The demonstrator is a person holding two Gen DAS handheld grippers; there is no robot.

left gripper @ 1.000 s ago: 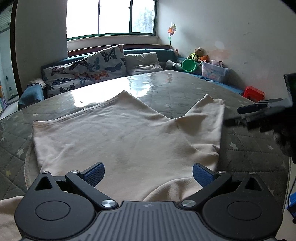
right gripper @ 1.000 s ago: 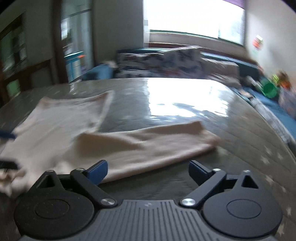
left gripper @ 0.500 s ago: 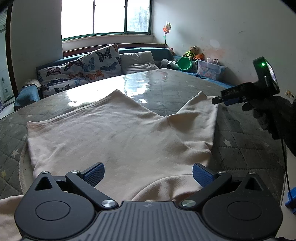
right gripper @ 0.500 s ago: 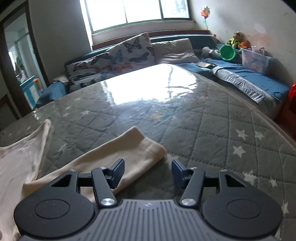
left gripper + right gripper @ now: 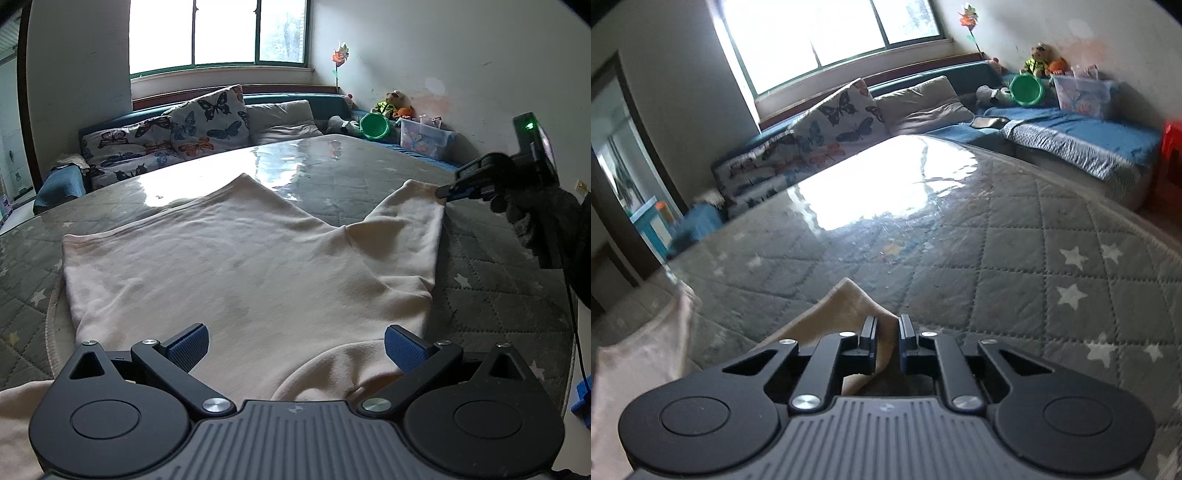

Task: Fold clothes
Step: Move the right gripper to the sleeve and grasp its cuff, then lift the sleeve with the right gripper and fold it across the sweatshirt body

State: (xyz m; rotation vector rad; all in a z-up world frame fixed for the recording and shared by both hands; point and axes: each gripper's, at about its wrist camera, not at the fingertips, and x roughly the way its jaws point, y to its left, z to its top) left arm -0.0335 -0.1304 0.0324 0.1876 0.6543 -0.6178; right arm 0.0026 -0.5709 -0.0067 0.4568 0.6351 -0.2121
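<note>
Left claw [image 5: 295, 345]: it is hanging spread wide over the near hem of the cream, soft-knit sweatshirt [image 5: 236, 273], blue pads apart and pinching nothing.
Garment: the sweatshirt is lying flat on the grey quilted, star-printed mattress [image 5: 491, 258] under a glossy clear cover, body running near to far.
Sleeve: the right-hand sleeve [image 5: 410, 225] is stretching away along the garment's right edge, its long axis running near to far and its cuff at the far end.
Right claw [image 5: 445, 192]: it has just been closing, and its tips are pressing together on the far cuff corner [image 5: 886, 325] of that sleeve.
Deciding relation: the body is lying to the left of the right claw, so a fold would likely carry the cuff leftward across it.
Nearer hand: the right is sitting on the cuff; the left is well apart at the hem.
</note>
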